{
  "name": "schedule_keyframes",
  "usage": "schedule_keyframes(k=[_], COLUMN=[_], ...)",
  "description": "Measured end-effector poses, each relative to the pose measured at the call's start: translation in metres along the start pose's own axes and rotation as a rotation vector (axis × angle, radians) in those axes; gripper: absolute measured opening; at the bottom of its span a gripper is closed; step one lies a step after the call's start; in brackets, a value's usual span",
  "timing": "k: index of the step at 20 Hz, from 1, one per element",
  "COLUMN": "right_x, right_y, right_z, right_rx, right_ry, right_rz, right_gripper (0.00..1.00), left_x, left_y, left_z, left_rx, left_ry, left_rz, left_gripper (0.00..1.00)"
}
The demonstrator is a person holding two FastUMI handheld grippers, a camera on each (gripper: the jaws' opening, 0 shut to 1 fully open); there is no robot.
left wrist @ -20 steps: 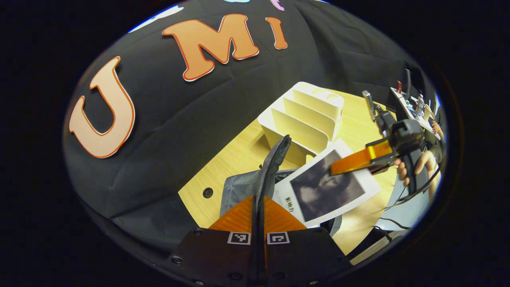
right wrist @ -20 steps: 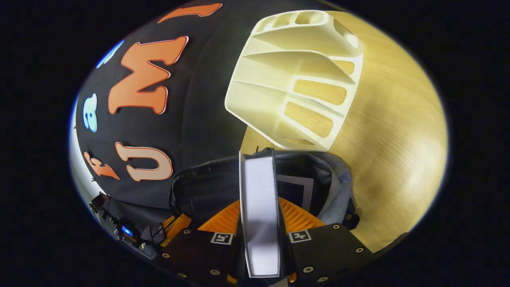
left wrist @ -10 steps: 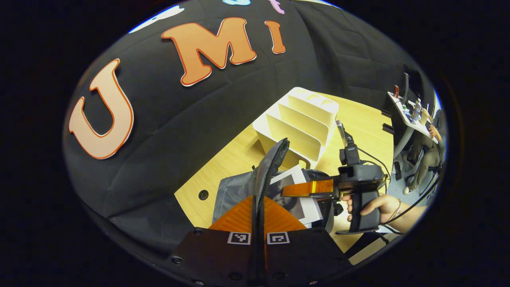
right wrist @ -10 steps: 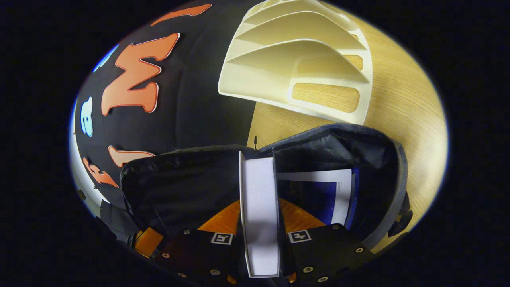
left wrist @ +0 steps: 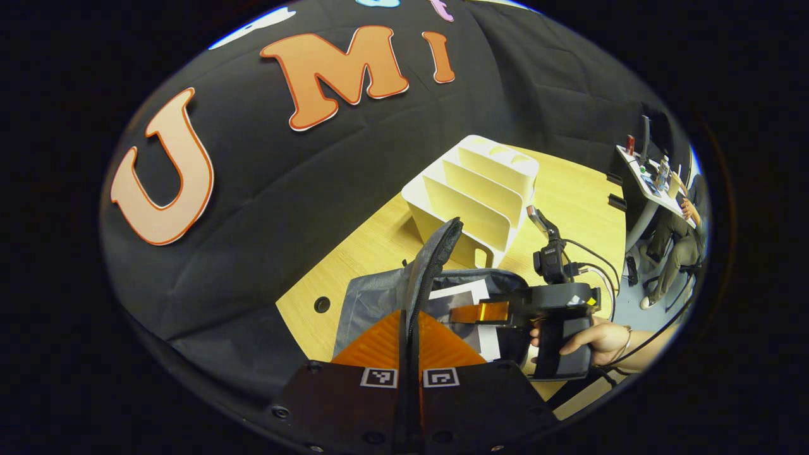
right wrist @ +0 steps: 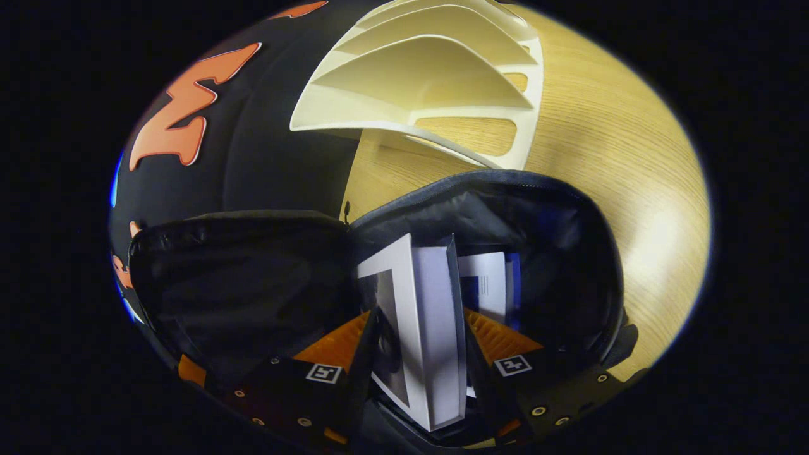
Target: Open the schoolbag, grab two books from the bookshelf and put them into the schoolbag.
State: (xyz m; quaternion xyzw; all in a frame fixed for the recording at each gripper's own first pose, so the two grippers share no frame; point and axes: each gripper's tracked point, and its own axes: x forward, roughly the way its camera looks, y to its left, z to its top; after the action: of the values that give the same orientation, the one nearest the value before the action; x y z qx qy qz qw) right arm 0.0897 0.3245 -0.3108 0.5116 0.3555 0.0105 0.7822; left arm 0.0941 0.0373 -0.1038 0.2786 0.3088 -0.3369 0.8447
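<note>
Left gripper [left wrist: 409, 328]: jaws closed on the raised flap [left wrist: 431, 259] of the schoolbag [left wrist: 373, 300], which stands upright between the two fingers and is held up and away from the bag's mouth.

Right gripper [right wrist: 420, 344]: jaws parted wide. A book [right wrist: 436, 335] sits between them, fore-edge toward the camera, tilted slightly. A gap is visible on either side of it; contact with the fingers cannot be confirmed. The book and the fingertips lie inside the open schoolbag [right wrist: 556, 253]. In the left gripper view, the right gripper [left wrist: 480, 312] reaches into the bag mouth, held by a hand [left wrist: 597, 338], with the book's white cover [left wrist: 458, 297] partly sunk below the rim.

Second book [right wrist: 490, 287]: already inside the bag, behind the first, showing a white page and a blue edge.

Schoolbag: lying on the desk [right wrist: 619, 177], zipped opening spread wide, dark lining exposed.

Bookshelf [right wrist: 436, 76]: cream divider rack, standing on the desk just beyond the bag, near it; its slots appear vacant. In the left gripper view, the bookshelf [left wrist: 474, 189] stands against the booth wall.

A person's seated legs [left wrist: 673, 253] appear at the far right edge.
</note>
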Motion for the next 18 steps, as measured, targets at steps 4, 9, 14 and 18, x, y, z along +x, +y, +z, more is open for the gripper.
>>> schedule_keyframes(k=[4, 9, 14, 18], right_x=[-0.029, -0.075, -0.113, -0.133], right_y=[-0.017, -0.043, -0.061, -0.066], right_z=[0.010, 0.048, 0.088, 0.121], right_rx=[-0.056, -0.189, -0.328, -0.445], right_ry=[0.011, -0.009, 0.021, 0.056], right_rz=[-0.043, -0.131, -0.227, -0.265], right_gripper=[0.76, 0.93, 0.98, 0.98], left_x=[0.002, 0.004, 0.010, 0.025], left_y=[-0.008, -0.025, -0.053, -0.083], left_z=[-0.008, -0.014, -0.013, -0.013], left_rx=[-0.030, -0.111, -0.231, -0.342], left_ry=[-0.005, -0.023, -0.034, -0.028], left_rz=[-0.005, -0.013, -0.025, -0.032], left_gripper=[0.00, 0.01, 0.11, 0.45])
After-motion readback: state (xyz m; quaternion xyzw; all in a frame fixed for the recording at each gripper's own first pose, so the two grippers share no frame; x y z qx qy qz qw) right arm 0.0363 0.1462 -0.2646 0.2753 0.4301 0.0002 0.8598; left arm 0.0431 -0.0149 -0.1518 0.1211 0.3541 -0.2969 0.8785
